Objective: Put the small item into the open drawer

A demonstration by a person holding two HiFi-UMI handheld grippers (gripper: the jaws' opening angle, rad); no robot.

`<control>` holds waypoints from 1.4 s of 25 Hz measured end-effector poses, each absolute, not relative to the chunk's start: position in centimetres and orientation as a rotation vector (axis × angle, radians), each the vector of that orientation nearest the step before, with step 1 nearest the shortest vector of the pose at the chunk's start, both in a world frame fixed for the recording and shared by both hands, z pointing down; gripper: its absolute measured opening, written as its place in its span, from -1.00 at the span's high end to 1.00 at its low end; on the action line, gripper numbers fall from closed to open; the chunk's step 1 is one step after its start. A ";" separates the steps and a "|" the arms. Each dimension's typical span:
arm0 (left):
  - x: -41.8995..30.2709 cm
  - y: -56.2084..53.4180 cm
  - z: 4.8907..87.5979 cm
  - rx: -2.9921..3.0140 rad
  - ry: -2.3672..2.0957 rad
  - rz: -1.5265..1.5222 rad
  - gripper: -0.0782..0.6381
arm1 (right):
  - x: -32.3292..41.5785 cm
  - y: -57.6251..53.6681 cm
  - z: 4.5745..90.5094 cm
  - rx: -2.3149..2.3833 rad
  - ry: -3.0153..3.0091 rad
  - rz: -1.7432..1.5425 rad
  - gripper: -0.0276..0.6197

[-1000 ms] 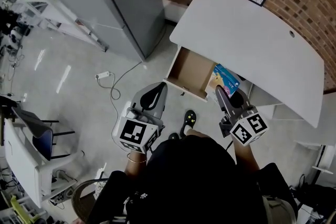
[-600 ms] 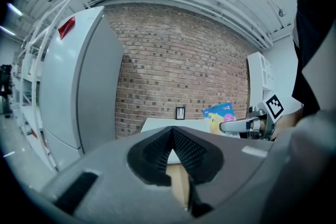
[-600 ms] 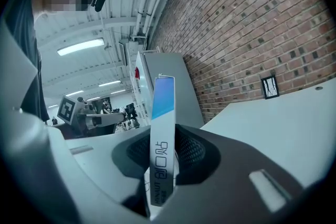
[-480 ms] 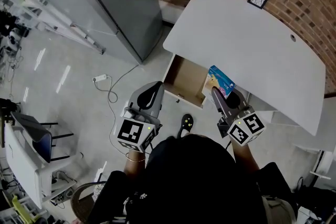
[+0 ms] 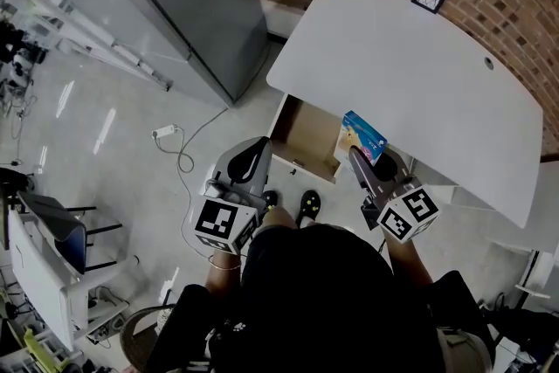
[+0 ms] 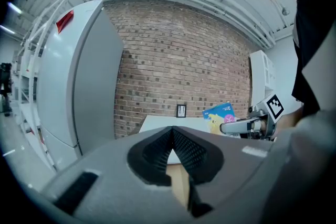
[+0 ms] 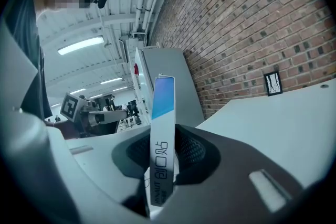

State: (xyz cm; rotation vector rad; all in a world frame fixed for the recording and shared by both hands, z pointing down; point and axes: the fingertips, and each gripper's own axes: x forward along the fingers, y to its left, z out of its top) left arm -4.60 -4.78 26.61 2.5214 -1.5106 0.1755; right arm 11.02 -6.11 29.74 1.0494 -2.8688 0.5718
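On the left, the left gripper [image 5: 255, 155] is held above the floor, its jaws closed together on nothing. Just right of it, the open drawer [image 5: 306, 132] is seen pulled out from under the desk [image 5: 410, 74]. The small box [image 5: 363, 135] is clamped edge-on in the jaws of the right gripper [image 5: 356, 155], above the drawer's right edge. Over the last second little has changed: the box has been moved only slightly and the grip kept. Lowering and release are judged still to come.
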 end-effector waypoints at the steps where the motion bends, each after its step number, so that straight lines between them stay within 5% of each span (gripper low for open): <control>1: -4.7 -5.1 26.7 2.521 -1.504 0.179 0.79 | 10.9 -6.3 29.8 1.053 -2.863 0.572 0.65; 35: -8.2 -11.8 34.1 2.543 -1.254 0.301 0.79 | 5.4 -9.5 39.9 1.019 -2.593 0.587 0.65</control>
